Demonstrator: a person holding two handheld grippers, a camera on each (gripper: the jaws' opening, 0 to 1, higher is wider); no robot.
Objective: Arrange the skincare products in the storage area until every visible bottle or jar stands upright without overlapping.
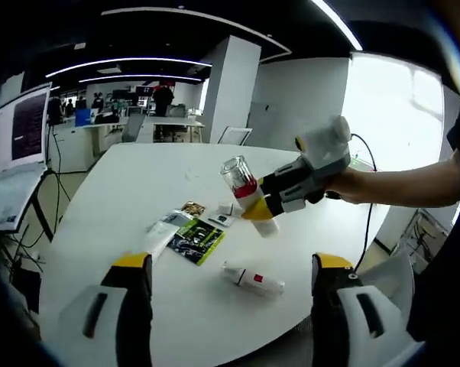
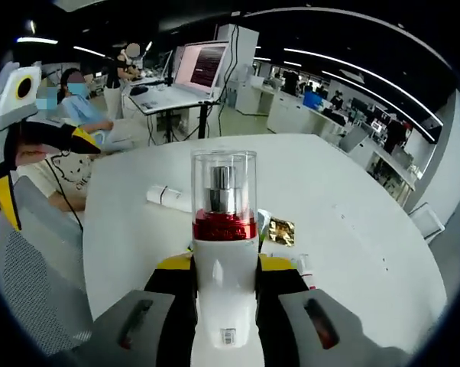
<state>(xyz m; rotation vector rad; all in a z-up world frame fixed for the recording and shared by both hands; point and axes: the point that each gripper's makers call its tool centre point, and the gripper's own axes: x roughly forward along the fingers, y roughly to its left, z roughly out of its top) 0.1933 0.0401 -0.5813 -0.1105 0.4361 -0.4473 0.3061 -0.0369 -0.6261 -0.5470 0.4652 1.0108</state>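
Right tool [image 2: 224,287] clamped on white pump bottle [image 2: 224,252] with red band and clear cap, held above white table [image 2: 352,229]. Left gripper view: same bottle [image 1: 247,196] aloft in right tool [image 1: 270,200], tilted. Left tool [image 1: 228,287] spread wide, holding nothing, over near table edge. White tube [image 1: 253,280] lies flat on table [image 1: 123,191]. Sachets and green leaflet [image 1: 197,238] just left of it.
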